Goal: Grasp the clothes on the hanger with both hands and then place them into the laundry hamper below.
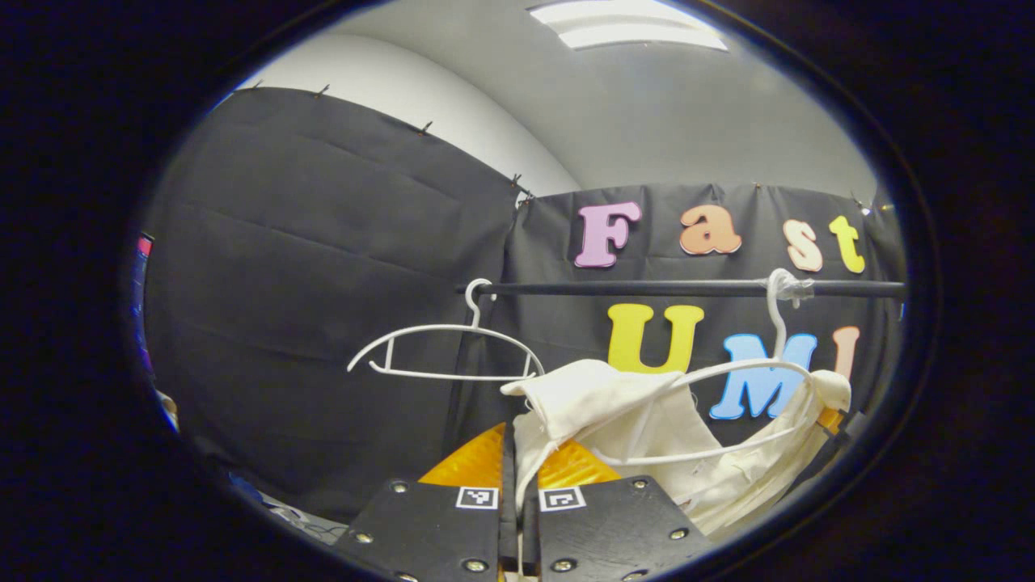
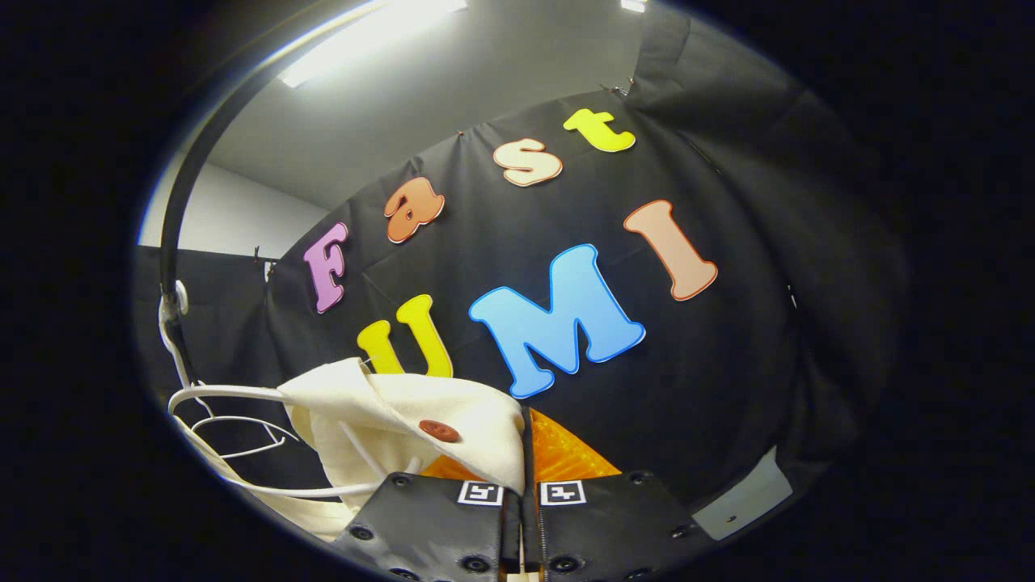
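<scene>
A cream garment [image 1: 647,420] hangs on a white hanger [image 1: 752,368] from a black rail [image 1: 647,288] in the left gripper view. My left gripper [image 1: 517,481] is shut on the garment's left shoulder, and a fold of the cloth runs down between its fingers. In the right gripper view, my right gripper [image 2: 525,477] is shut on the other edge of the garment [image 2: 388,404], close to a reddish-brown button [image 2: 439,430]. The hanger [image 2: 226,394] curves out to the left there, hooked on the rail [image 2: 174,210].
A second, bare white hanger [image 1: 445,347] hangs at the left end of the rail. Black cloth walls close in behind and on both sides. A pale ceiling with light panels [image 1: 627,24] is overhead.
</scene>
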